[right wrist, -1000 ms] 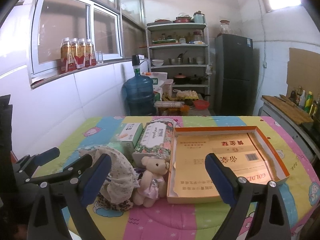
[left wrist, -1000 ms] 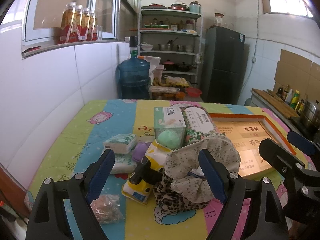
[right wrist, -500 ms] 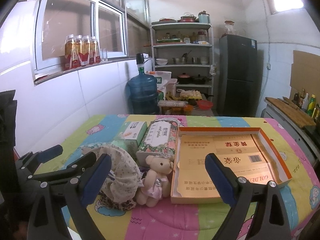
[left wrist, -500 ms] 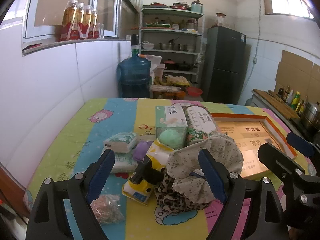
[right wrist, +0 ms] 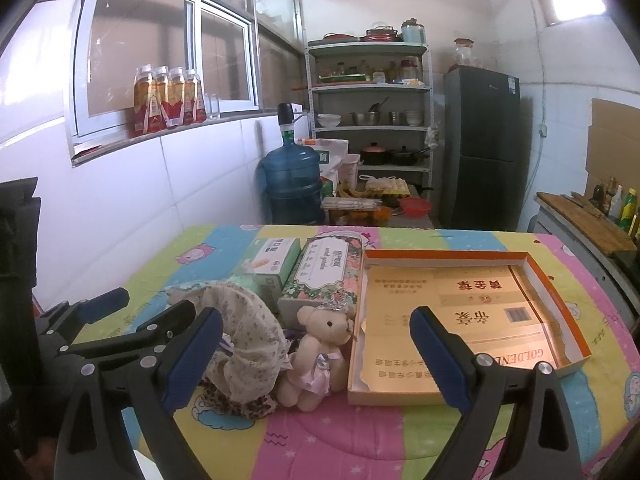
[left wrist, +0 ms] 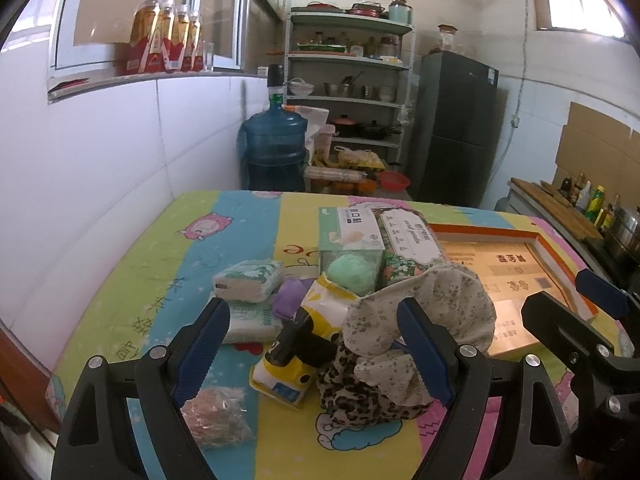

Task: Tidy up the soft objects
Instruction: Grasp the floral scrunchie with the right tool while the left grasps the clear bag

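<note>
Right wrist view: a plush teddy bear [right wrist: 316, 356] slumps between crumpled floral fabric [right wrist: 248, 340] and a shallow cardboard tray [right wrist: 540, 276]; both hand-held grippers gape empty.

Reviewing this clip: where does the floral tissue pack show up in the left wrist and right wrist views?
Left wrist: floral tissue pack sits right of centre, behind the speckled fabric.
Right wrist: floral tissue pack sits at centre, behind the teddy bear.
Shared landmark: the orange-rimmed cardboard tray lies right beside the pack in both.
</note>
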Motion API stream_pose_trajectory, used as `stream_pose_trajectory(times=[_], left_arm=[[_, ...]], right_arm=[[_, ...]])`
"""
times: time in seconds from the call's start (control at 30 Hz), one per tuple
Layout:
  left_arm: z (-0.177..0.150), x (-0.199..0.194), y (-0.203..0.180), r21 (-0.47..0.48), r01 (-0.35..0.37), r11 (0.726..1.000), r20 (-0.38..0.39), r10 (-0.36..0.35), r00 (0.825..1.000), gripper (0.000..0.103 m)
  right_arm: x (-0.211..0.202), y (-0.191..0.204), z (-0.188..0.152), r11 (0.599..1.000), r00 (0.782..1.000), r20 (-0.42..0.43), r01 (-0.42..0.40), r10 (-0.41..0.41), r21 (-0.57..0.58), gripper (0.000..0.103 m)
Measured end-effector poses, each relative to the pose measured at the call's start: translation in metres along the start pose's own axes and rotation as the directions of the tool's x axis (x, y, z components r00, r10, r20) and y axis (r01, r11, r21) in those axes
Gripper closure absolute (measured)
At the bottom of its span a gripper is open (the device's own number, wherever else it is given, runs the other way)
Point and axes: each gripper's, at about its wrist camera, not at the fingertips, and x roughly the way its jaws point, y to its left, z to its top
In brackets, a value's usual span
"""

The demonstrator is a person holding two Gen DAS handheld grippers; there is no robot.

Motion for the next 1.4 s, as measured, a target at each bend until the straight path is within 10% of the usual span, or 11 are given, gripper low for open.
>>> stream_pose_trajectory(times=[1.2, 1.4], left_arm=[[-0.005, -0.008, 0.029, -0.059, 0.040, 0.997, 0.008, -0.040, 0.999, 0.017], [-0.017, -0.017, 0.059, -0.079, 0.023, 0.997, 0.027, -0.021, 0.999, 0.017]], right_arm=[[0.034, 0.007, -0.015, 0.994, 0.988, -0.110, -0.109, 0.108, -0.005, 0.008], [0.059, 0.021, -0.022, 0.989, 0.979, -0.169, -0.128, 0.115, -0.068, 0.039]])
